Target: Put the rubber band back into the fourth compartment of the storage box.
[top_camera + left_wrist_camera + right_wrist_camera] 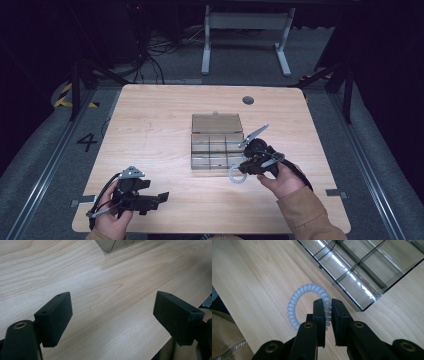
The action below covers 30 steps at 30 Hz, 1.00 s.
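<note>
A pale blue spiral hair tie (298, 300) lies on the wooden table just in front of a clear compartment box (372, 270). My right gripper (327, 303) is shut on the ring's near side, pinching its coils between the two black jaws. From the high view the hair tie (235, 176) sits by the box's front right corner (216, 145), with the right gripper (245, 167) over it. My left gripper (161, 197) rests near the table's front left, jaws wide open (112, 315) over bare wood, nothing between them.
The box's lid stands open toward the far side, and its compartments look empty. A round grommet (248, 100) sits near the table's far edge. The table's front edge (180, 322) runs close under the left gripper. A desk frame (245, 35) stands on the floor beyond.
</note>
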Tool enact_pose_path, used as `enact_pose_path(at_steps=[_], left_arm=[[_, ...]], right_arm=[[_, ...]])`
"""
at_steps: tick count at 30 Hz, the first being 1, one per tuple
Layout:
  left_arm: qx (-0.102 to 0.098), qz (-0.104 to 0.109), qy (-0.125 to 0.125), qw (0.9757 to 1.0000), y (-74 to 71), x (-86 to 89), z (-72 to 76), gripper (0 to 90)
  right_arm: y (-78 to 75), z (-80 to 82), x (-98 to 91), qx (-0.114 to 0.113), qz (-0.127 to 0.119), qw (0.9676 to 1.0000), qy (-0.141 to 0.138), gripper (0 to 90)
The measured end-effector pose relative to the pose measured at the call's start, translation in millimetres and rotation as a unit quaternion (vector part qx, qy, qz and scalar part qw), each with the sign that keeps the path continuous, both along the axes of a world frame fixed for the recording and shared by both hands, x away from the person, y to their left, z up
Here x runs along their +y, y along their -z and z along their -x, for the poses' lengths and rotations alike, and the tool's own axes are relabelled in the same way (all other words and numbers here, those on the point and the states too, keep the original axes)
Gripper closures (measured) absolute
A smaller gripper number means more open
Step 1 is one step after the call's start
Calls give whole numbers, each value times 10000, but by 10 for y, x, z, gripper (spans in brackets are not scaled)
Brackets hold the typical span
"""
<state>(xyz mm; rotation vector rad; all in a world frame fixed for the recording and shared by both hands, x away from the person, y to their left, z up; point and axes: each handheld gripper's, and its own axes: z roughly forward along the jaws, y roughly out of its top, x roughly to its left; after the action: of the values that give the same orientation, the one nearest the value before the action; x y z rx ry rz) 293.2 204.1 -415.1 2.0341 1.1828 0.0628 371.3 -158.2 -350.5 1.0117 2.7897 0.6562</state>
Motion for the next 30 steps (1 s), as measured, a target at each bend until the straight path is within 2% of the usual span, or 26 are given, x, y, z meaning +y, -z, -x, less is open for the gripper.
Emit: enact_pose_path(at_steps=[7, 12, 15, 30], left_arm=[[1, -5, 1, 10000, 0, 0, -1, 164], [6, -15, -26, 10000, 4, 10, 12, 163], [15, -11, -59, 10000, 5, 23, 20, 163], [10, 8, -60, 10000, 6, 28, 16, 164]], right_arm=[[-72, -90, 45, -54, -20, 10000, 25, 825], [-121, -148, 101, -117, -6, 9999, -59, 825], [-153, -192, 145, -128, -88, 9999, -64, 824], [-189, -402, 361, -161, -102, 9997, -162, 824]])
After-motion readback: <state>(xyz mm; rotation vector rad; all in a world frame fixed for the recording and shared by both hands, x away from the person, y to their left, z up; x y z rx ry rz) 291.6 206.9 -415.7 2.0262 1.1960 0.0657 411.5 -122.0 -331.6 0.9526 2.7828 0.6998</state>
